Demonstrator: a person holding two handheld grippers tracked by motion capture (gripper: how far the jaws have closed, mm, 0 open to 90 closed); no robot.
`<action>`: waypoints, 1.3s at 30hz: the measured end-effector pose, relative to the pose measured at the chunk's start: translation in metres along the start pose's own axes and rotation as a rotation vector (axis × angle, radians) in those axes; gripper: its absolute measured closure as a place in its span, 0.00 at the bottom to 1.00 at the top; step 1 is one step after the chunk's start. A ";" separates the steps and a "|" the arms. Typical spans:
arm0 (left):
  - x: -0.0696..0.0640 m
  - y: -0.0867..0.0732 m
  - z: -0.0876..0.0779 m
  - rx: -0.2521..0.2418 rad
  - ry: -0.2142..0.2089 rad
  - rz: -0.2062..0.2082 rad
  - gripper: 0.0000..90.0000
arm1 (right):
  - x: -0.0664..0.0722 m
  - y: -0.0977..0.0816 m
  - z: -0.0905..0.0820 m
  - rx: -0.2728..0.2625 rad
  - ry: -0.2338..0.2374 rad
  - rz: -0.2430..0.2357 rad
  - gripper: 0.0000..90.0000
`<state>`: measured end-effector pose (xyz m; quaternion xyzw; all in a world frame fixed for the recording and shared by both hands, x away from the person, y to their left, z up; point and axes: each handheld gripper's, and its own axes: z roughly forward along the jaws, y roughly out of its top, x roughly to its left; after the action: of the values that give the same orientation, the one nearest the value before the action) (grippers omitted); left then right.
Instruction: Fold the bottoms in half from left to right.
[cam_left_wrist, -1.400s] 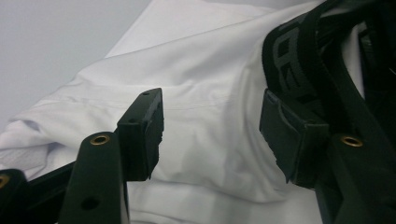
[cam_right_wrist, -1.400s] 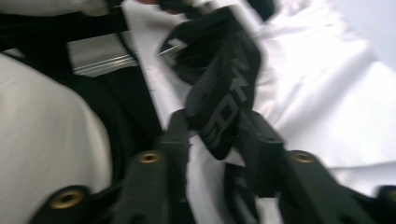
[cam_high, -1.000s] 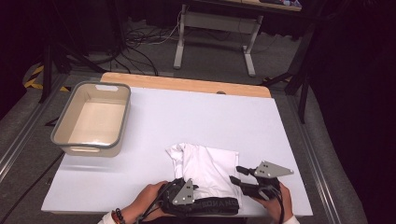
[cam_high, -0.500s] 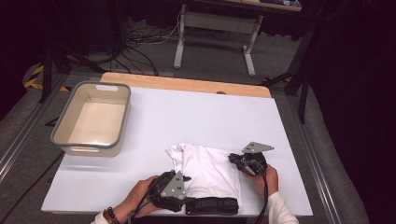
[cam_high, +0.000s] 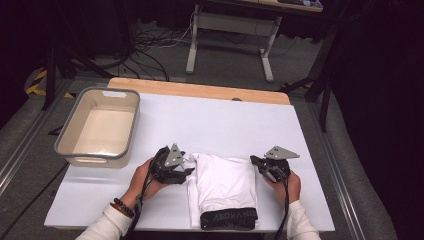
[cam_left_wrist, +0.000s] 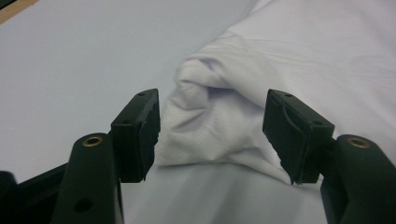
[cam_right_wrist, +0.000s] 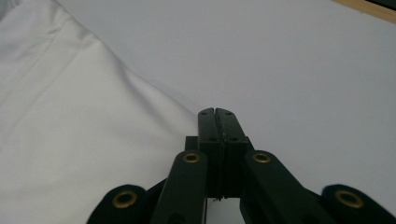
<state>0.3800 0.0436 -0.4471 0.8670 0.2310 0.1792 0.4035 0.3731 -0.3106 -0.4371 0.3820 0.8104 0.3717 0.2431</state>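
Jaws of the left gripper (cam_left_wrist: 212, 135) stand apart and have just been opening; a bunched fold of the white garment (cam_high: 222, 182) lies between them, with neither pad pressing on it. Jaws of the right gripper (cam_right_wrist: 218, 116) have just been closing and now meet, tips at the garment's right edge; whether cloth is pinched between them cannot be told. Garment lies folded near the front edge of the white table (cam_high: 220, 120), black waistband (cam_high: 229, 218) toward the person. Grey bin (cam_high: 100, 127) stands at the left edge.
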 end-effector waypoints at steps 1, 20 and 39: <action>0.002 0.001 0.004 0.008 0.011 -0.007 0.42 | -0.002 -0.001 0.001 0.005 -0.001 0.010 0.98; 0.021 -0.007 0.020 0.108 0.082 -0.026 0.90 | -0.008 -0.002 0.025 0.094 0.141 0.104 0.76; 0.026 -0.006 0.014 0.032 0.037 -0.105 0.59 | -0.011 -0.006 0.008 -0.016 0.096 0.134 0.58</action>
<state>0.4065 0.0527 -0.4573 0.8565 0.2863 0.1704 0.3942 0.3822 -0.3193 -0.4453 0.4151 0.7909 0.4113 0.1815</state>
